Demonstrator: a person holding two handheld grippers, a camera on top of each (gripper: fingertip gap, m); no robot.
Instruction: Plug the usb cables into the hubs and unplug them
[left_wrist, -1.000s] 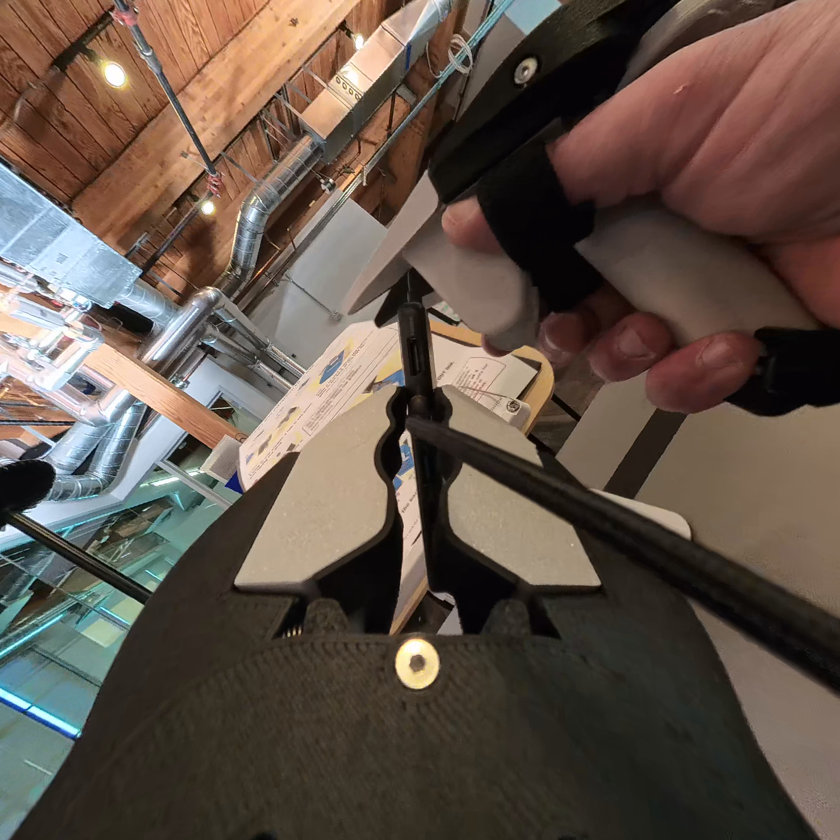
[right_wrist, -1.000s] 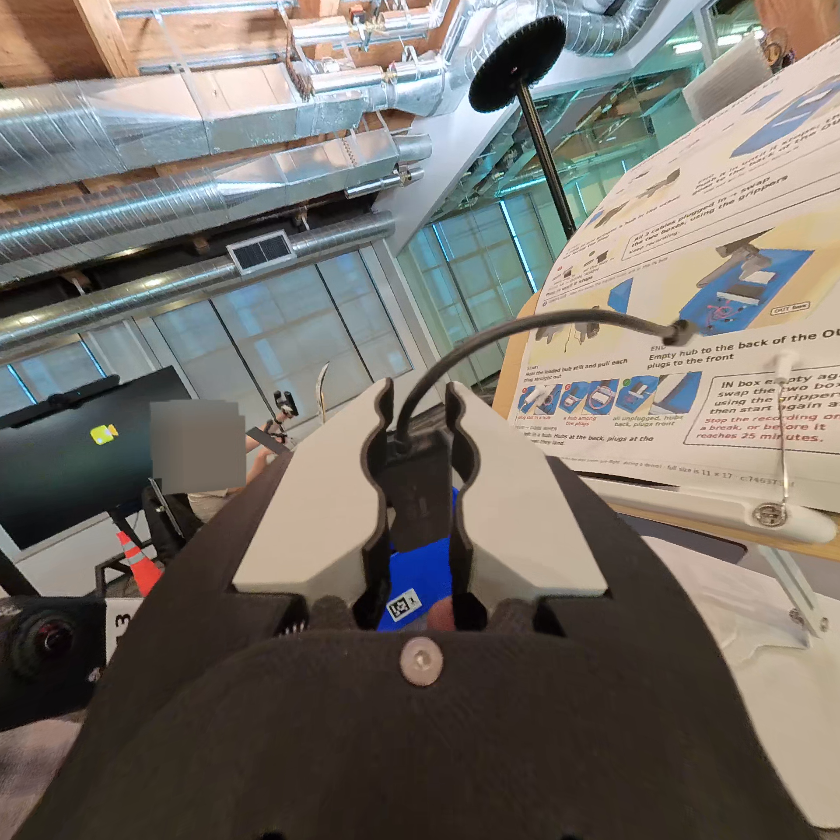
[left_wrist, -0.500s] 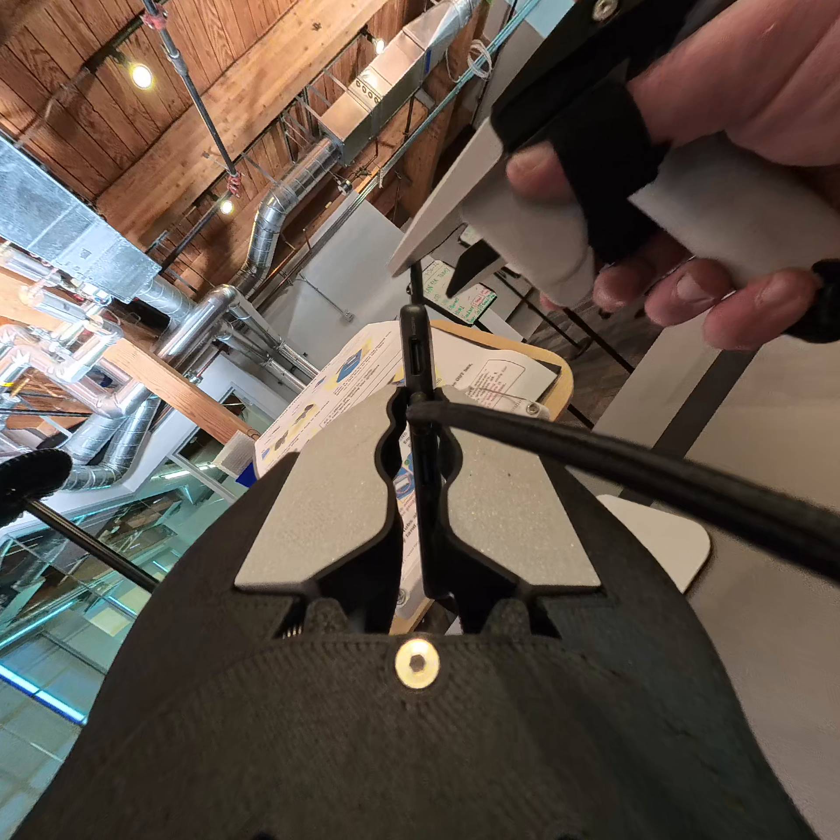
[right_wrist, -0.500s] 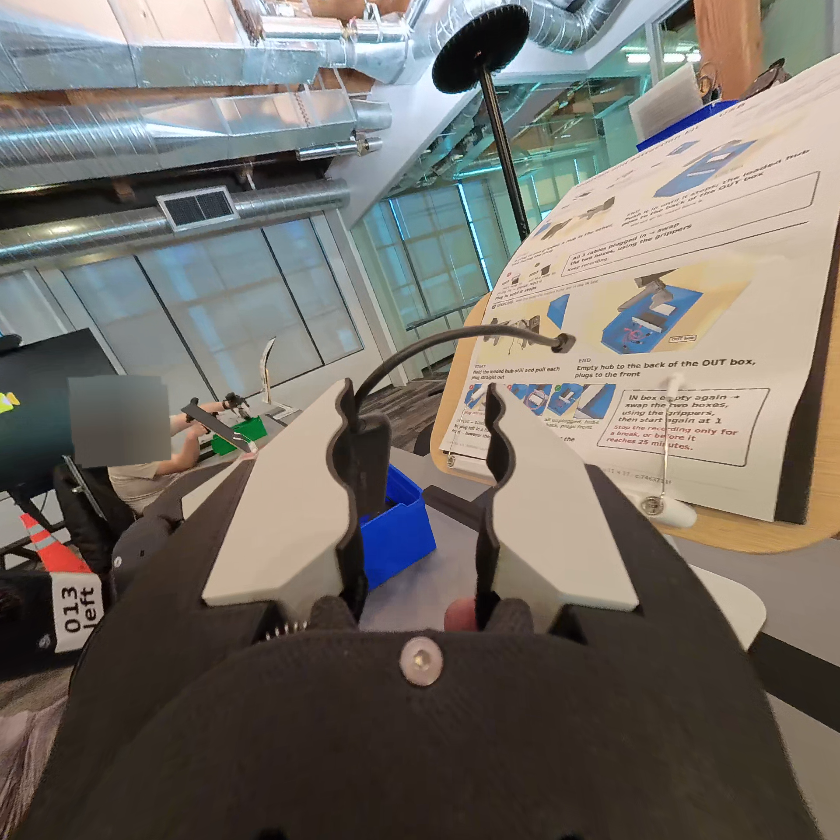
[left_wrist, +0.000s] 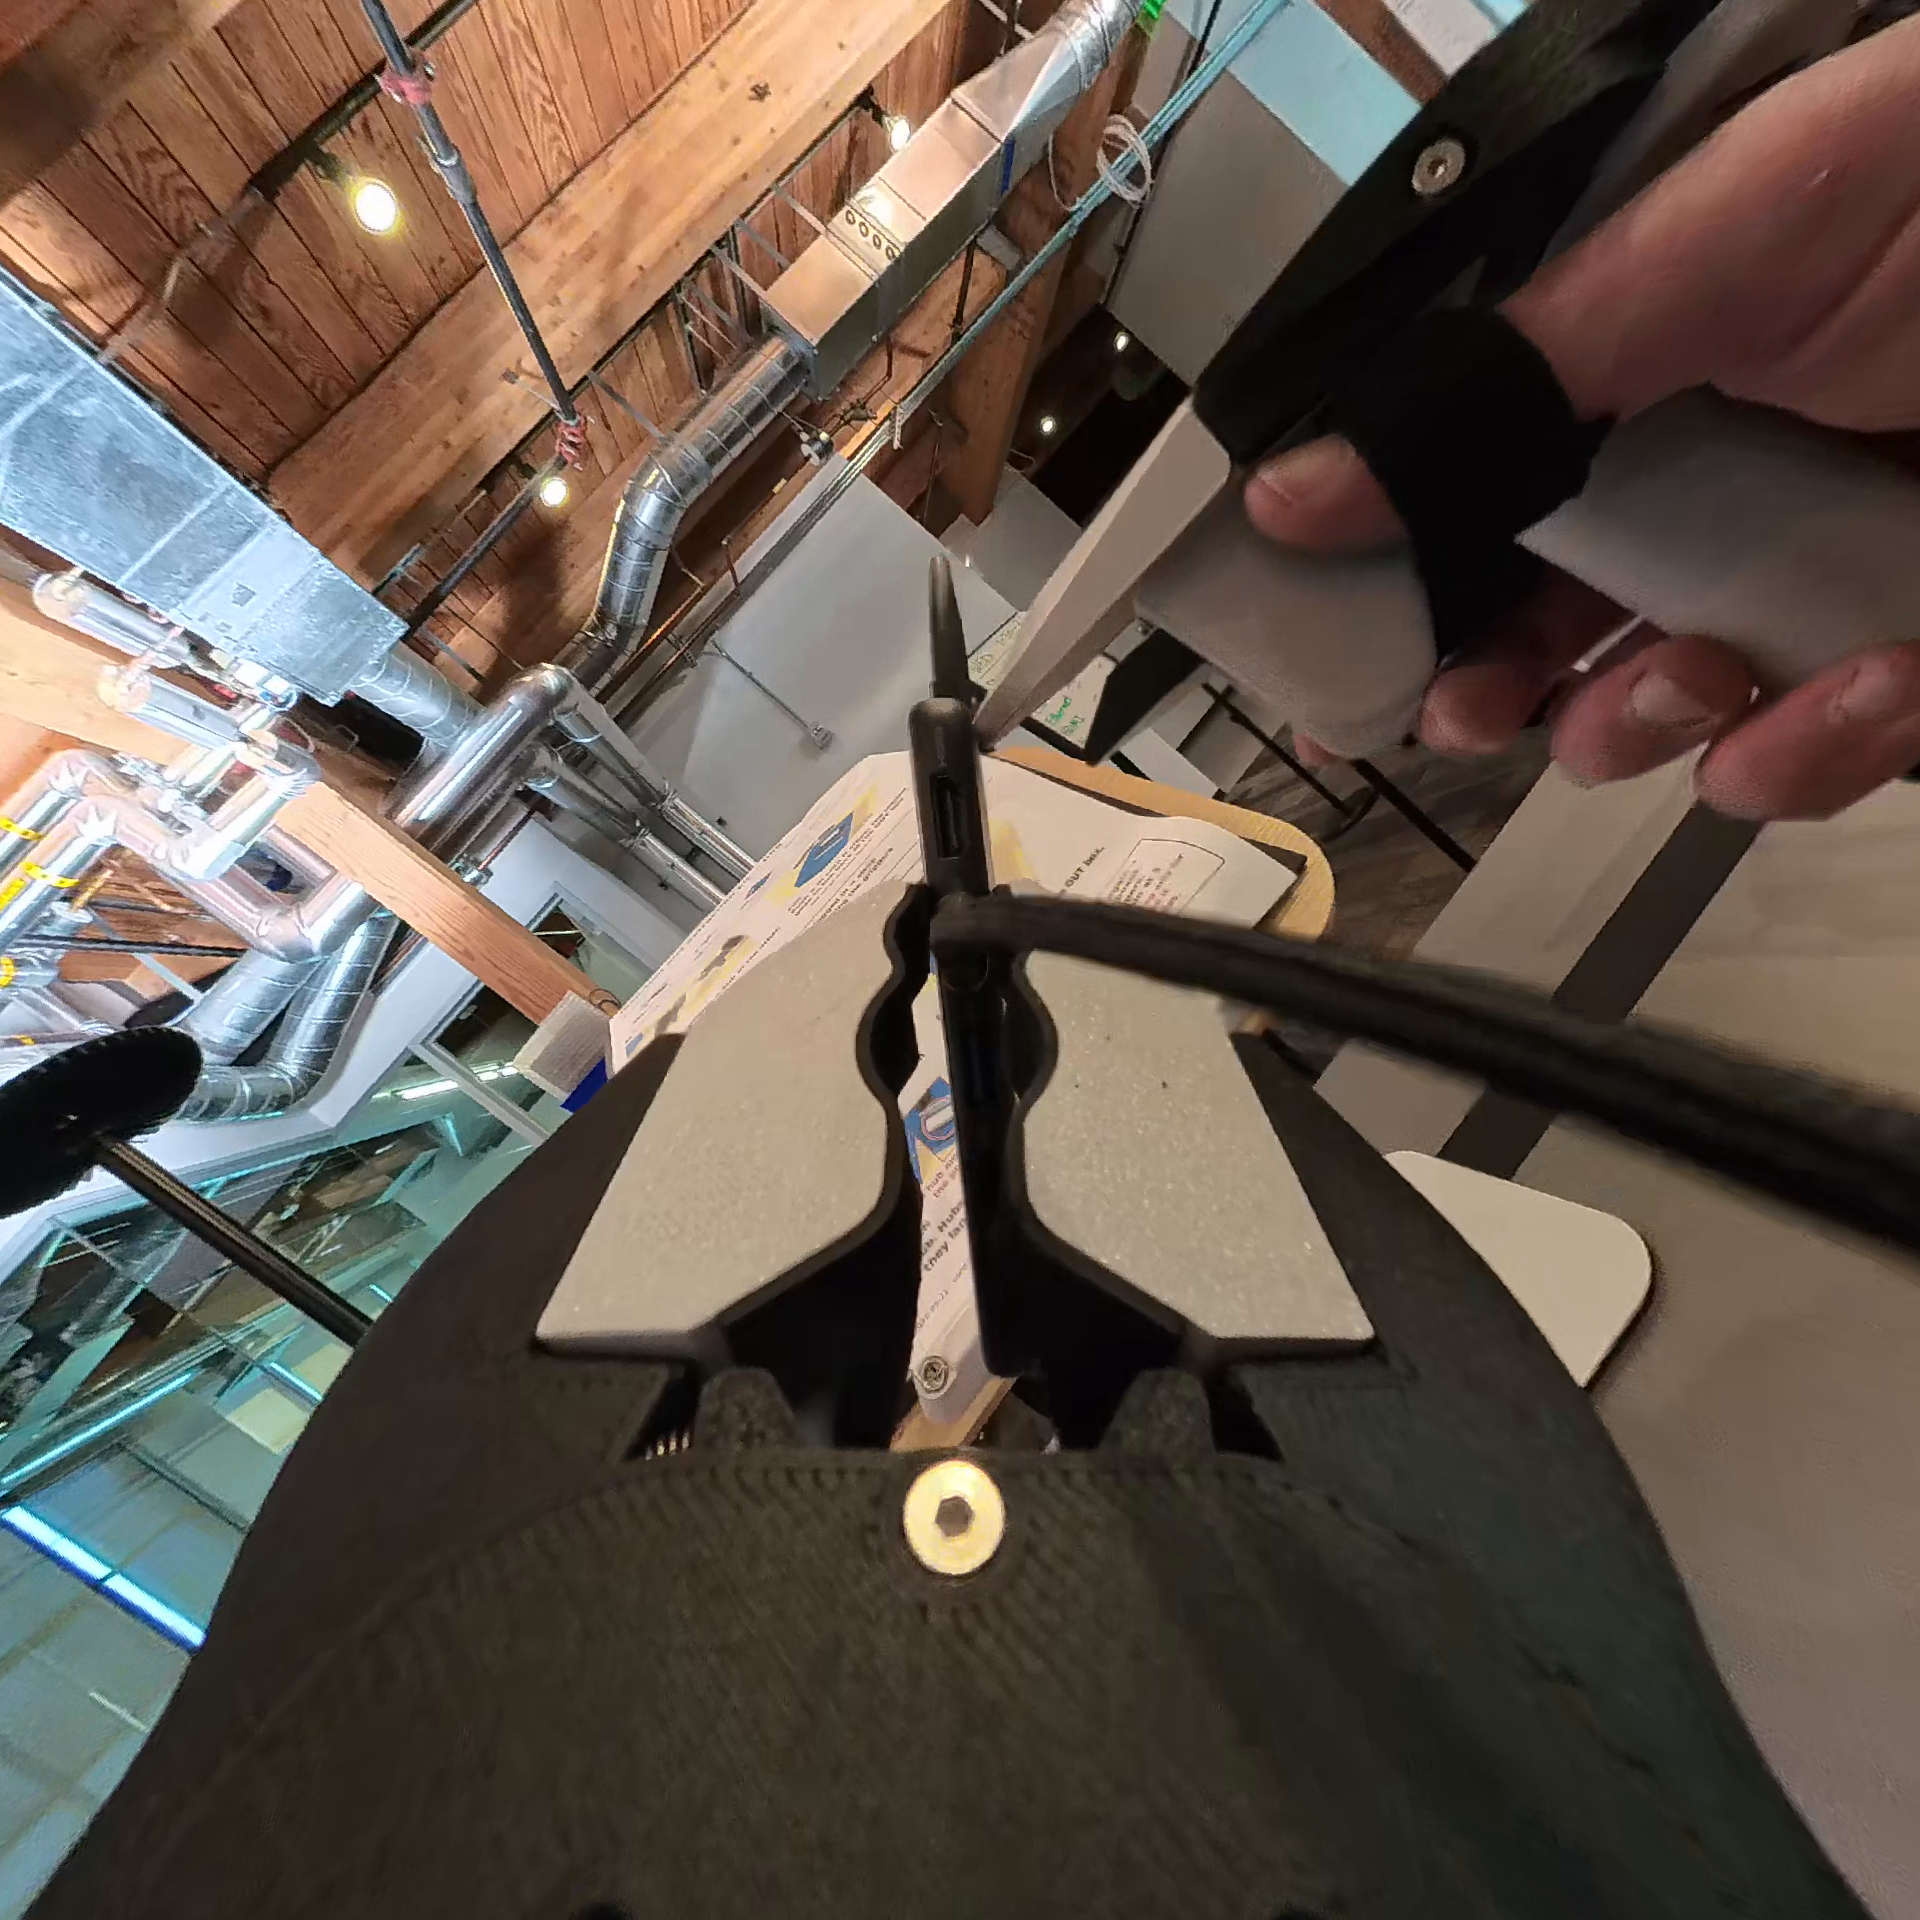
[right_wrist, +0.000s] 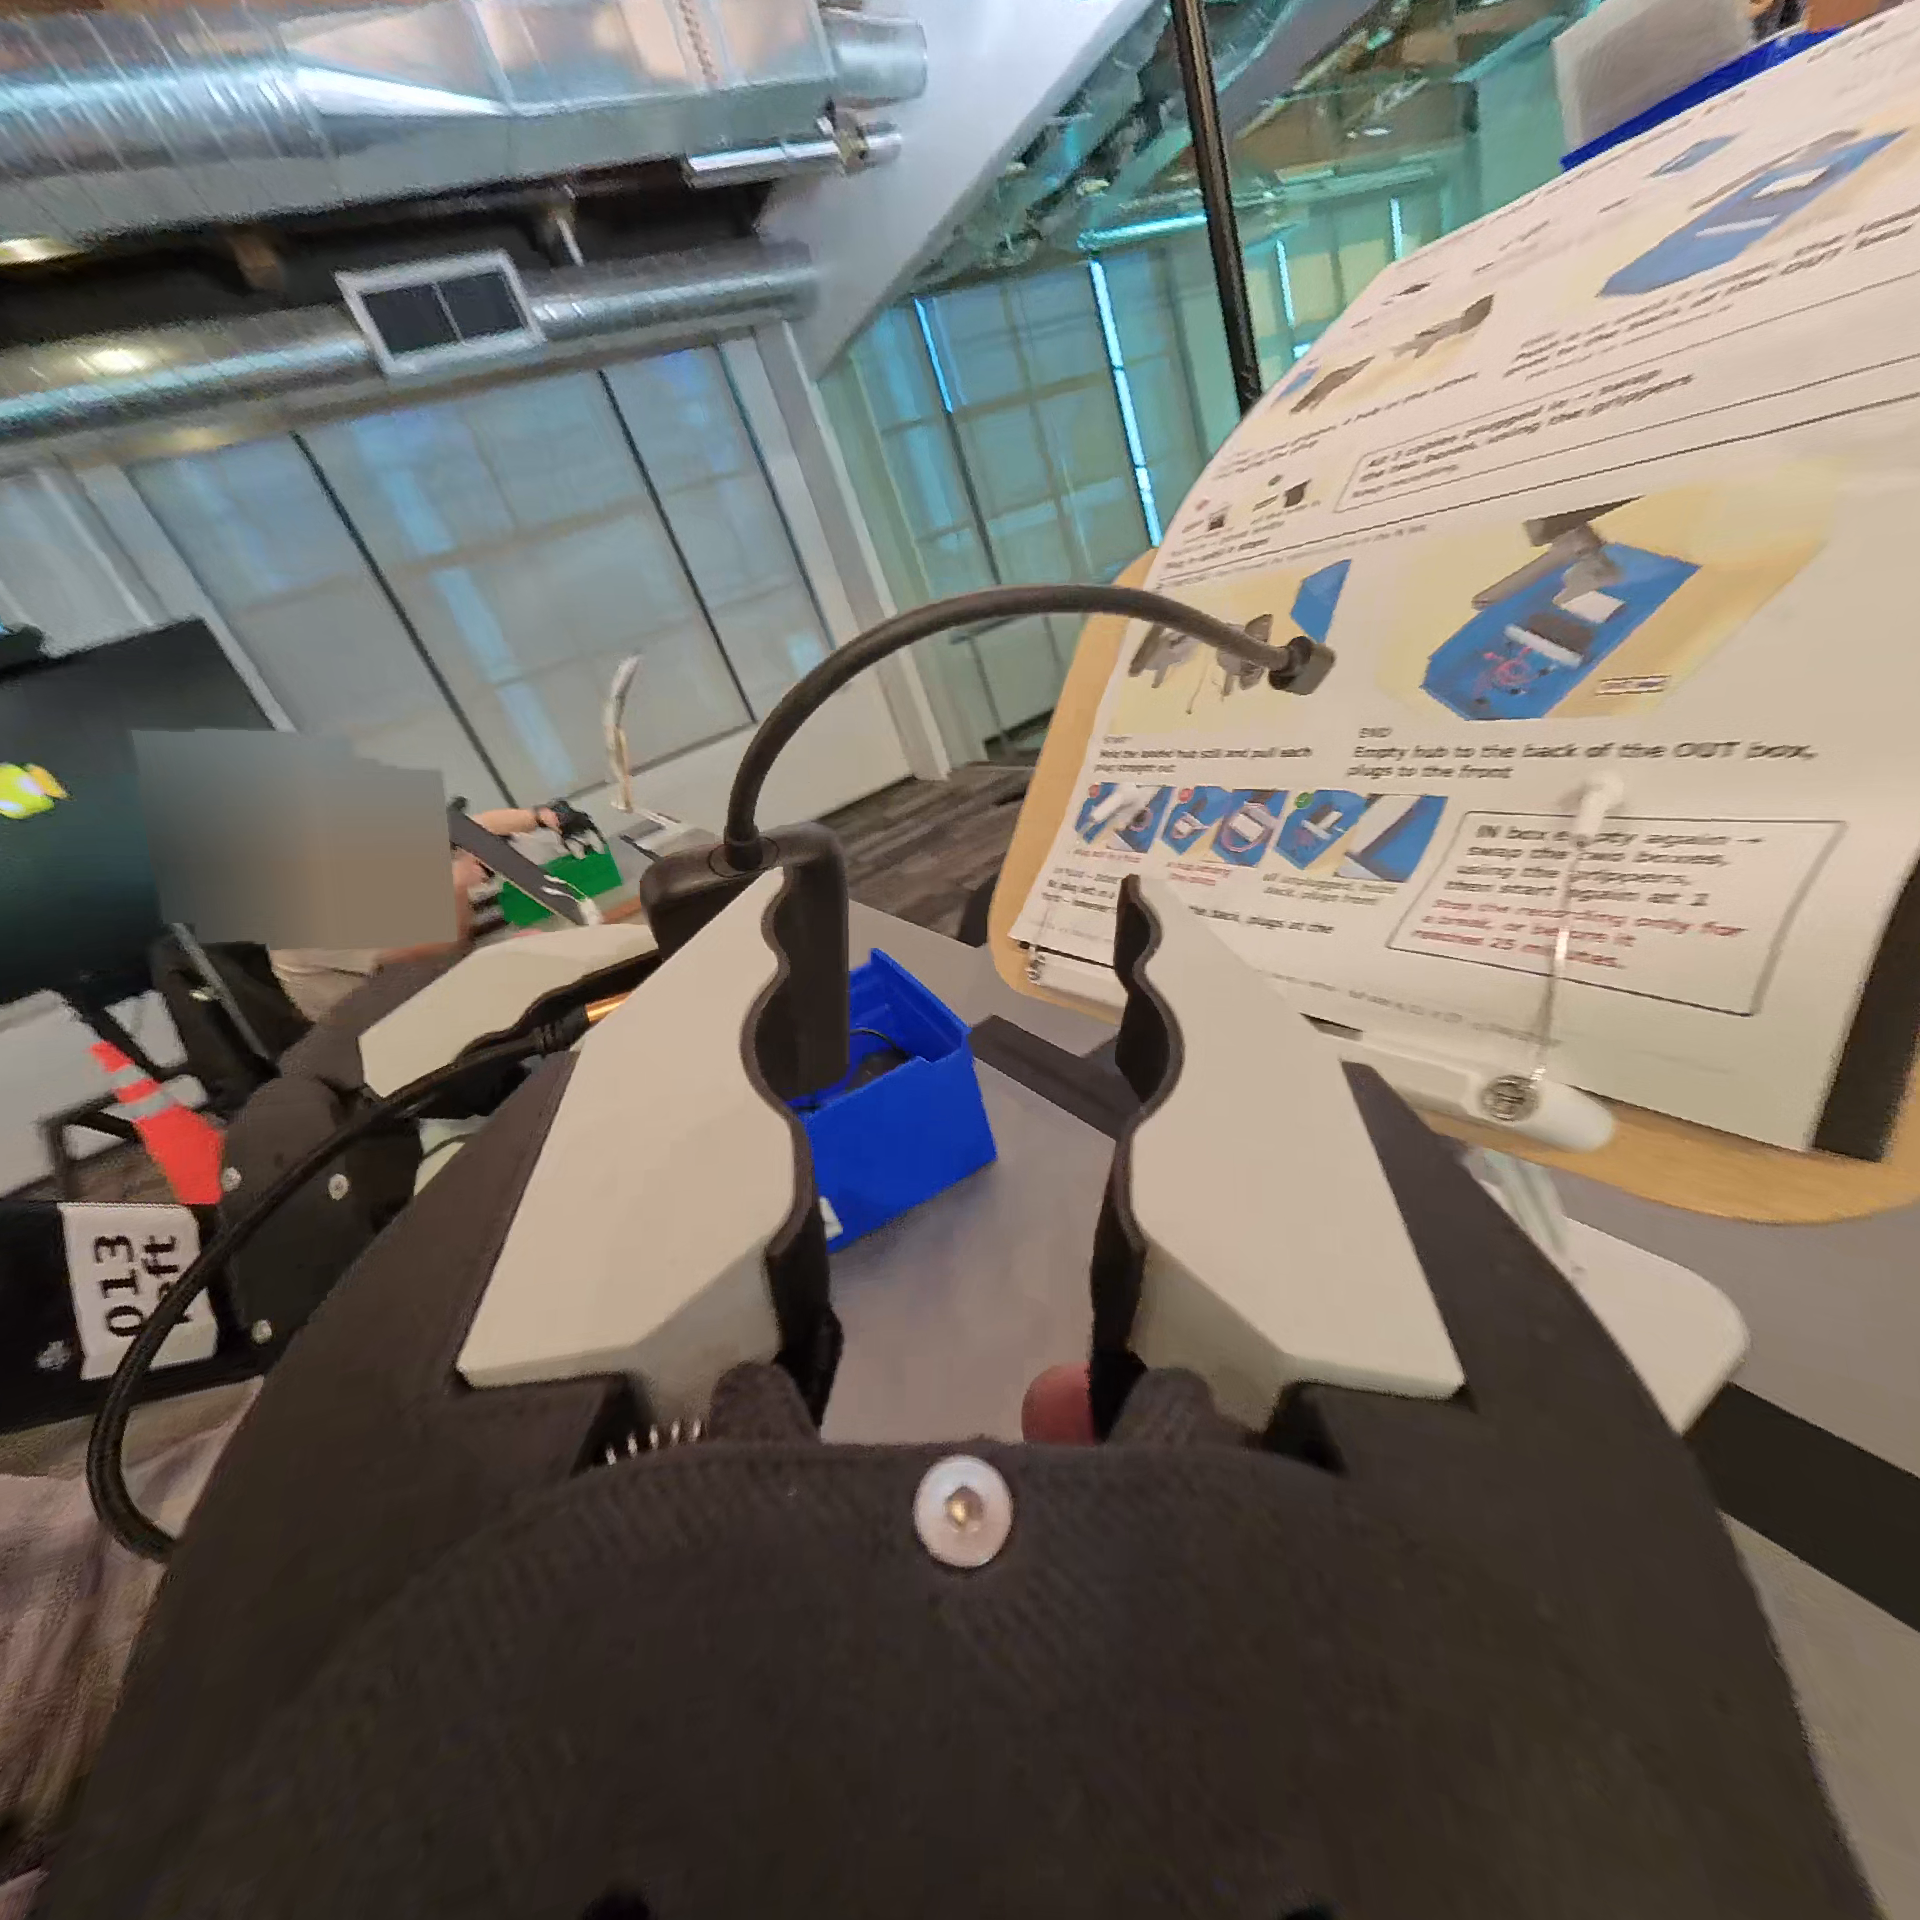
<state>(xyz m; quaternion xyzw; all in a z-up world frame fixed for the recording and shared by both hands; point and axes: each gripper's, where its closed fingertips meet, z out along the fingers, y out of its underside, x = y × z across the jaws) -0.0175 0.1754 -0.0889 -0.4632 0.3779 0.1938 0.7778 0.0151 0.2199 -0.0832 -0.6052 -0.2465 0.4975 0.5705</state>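
1. Left wrist view: the left tool (left_wrist: 956, 914) pinches the thin black hub (left_wrist: 948, 821), up off the surface (right_wrist: 956, 1299).
2. The right tool (right_wrist: 951, 888) is spread wide and empty, just beside the hub.
3. One black cable (left_wrist: 1455, 1039) looks plugged into the hub. I think unplugging is still left.
4. The blue box (right_wrist: 914, 1101) sits behind the hub.
5. A paper sheet (right_wrist: 1558, 520) behind the hub has words and pictures. A small white label (right_wrist: 135, 1288) left of the hub has writing. No brand shows.
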